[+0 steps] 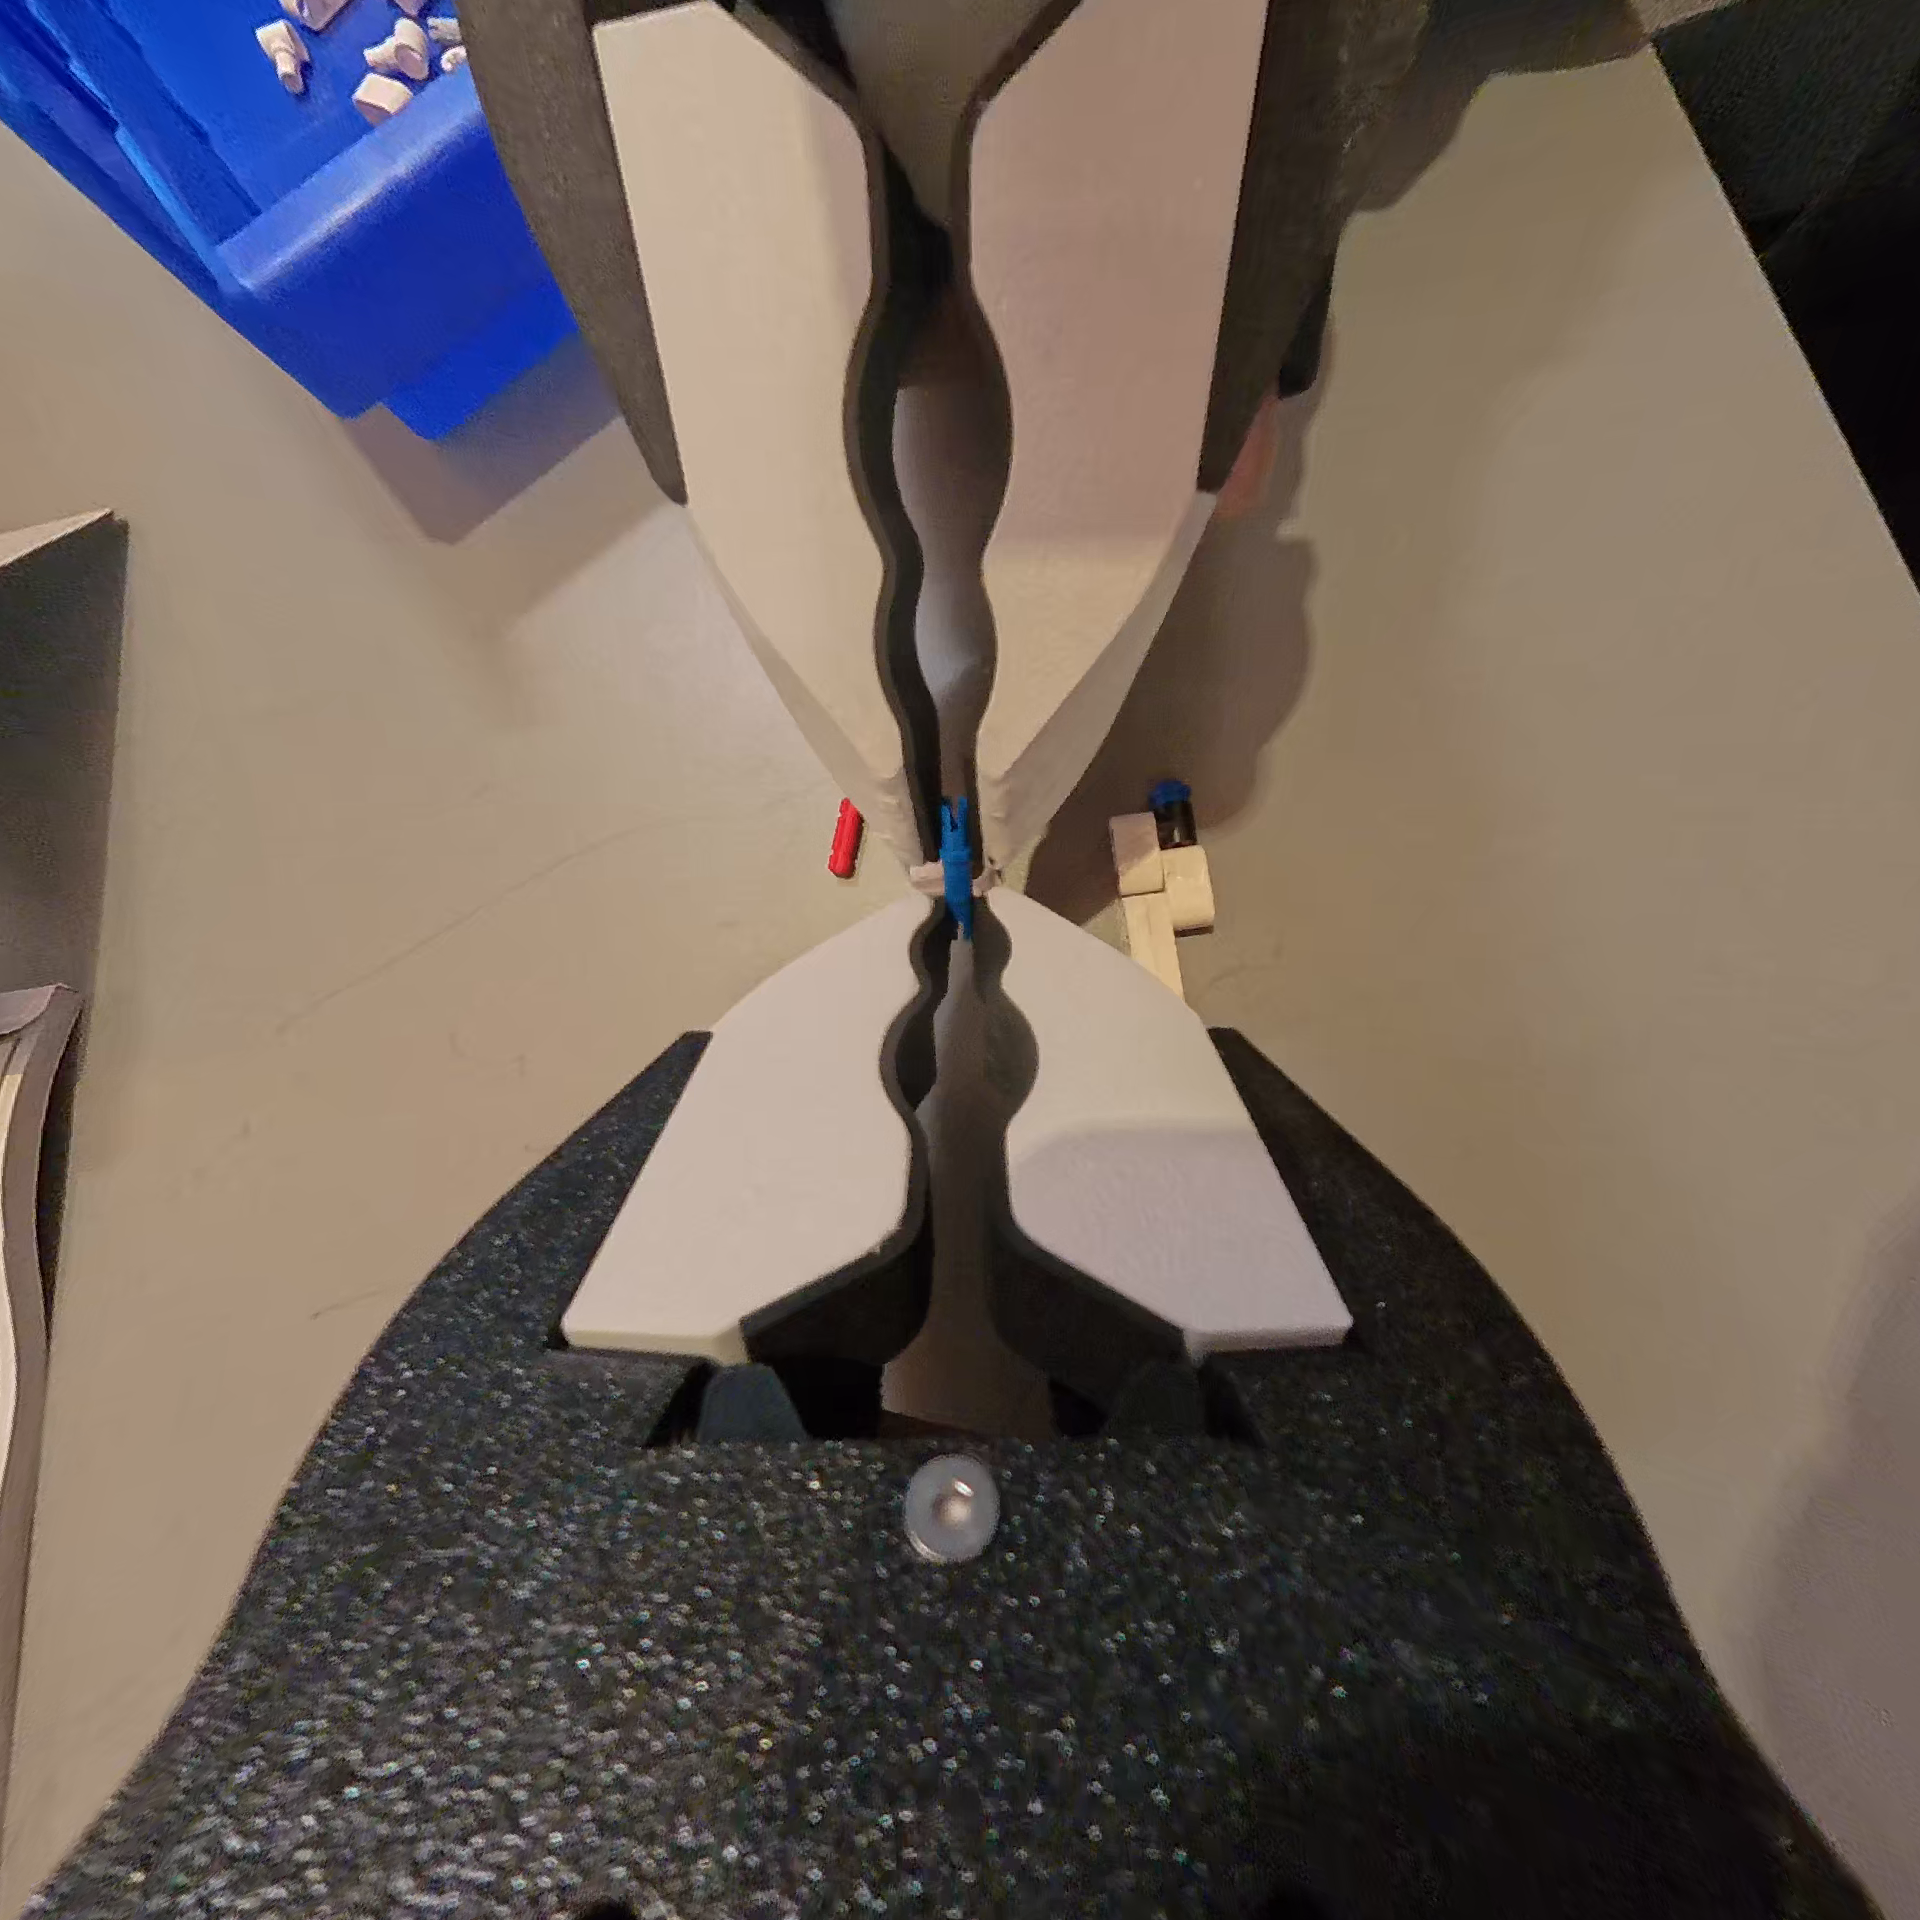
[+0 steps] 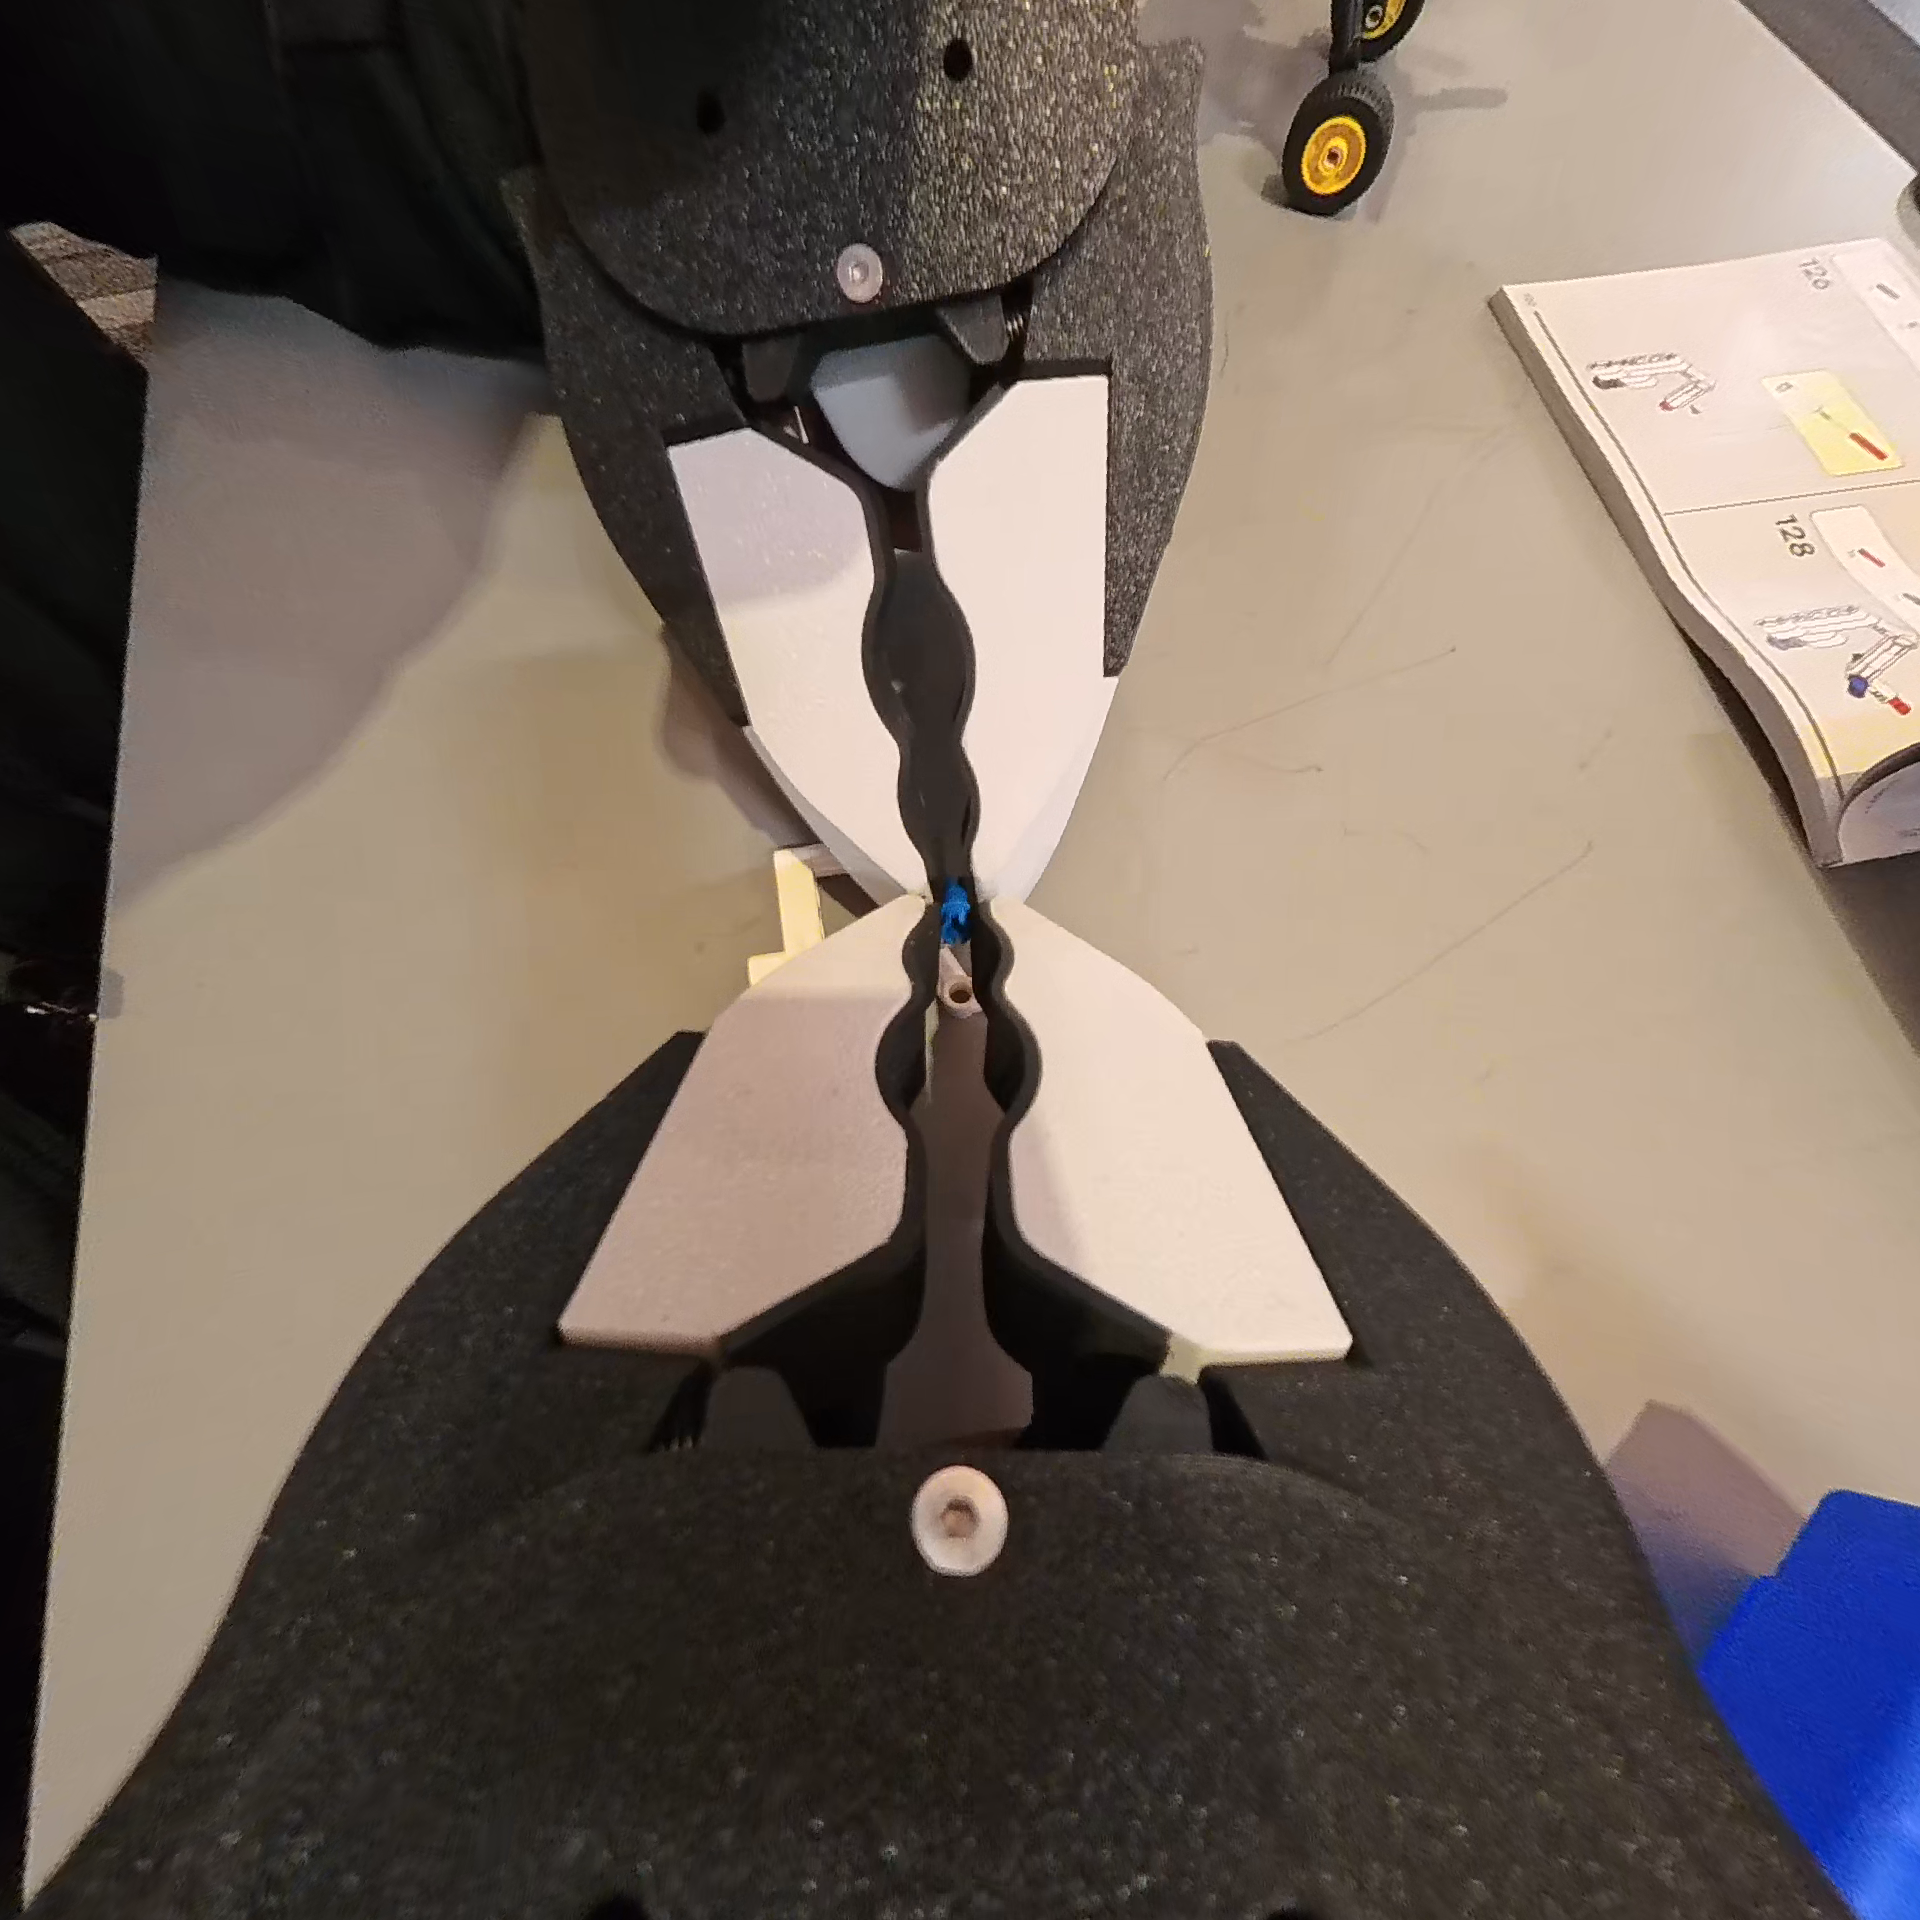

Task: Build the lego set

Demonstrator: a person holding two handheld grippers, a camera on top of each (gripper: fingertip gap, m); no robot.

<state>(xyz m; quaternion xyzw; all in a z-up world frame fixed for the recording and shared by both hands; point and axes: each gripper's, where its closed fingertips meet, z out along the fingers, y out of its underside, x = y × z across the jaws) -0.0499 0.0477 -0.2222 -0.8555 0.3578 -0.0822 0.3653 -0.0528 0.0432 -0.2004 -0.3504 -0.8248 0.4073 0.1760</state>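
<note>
My two grippers meet tip to tip above the table. My left gripper (image 1: 956, 923) is shut on a small blue pin (image 1: 954, 862), and shows from above in the right wrist view (image 2: 958, 875). My right gripper (image 2: 954, 925) is shut on a small light grey piece with a hole (image 2: 958, 987), and enters from the top in the left wrist view (image 1: 954, 854). The grey piece (image 1: 925, 875) sits at its tips. The blue pin (image 2: 954, 900) runs into that piece and bridges the two pairs of fingertips.
A red pin (image 1: 844, 836) lies on the beige table (image 1: 416, 831). A cream part assembly (image 1: 1158, 894) lies beside the grippers, also in the right wrist view (image 2: 795, 904). A blue bin (image 1: 343, 239) holds several white parts. A booklet (image 2: 1714, 520) and a yellow-hubbed wheel (image 2: 1335, 156) lie far right. My left and right fingertips are right by each other.
</note>
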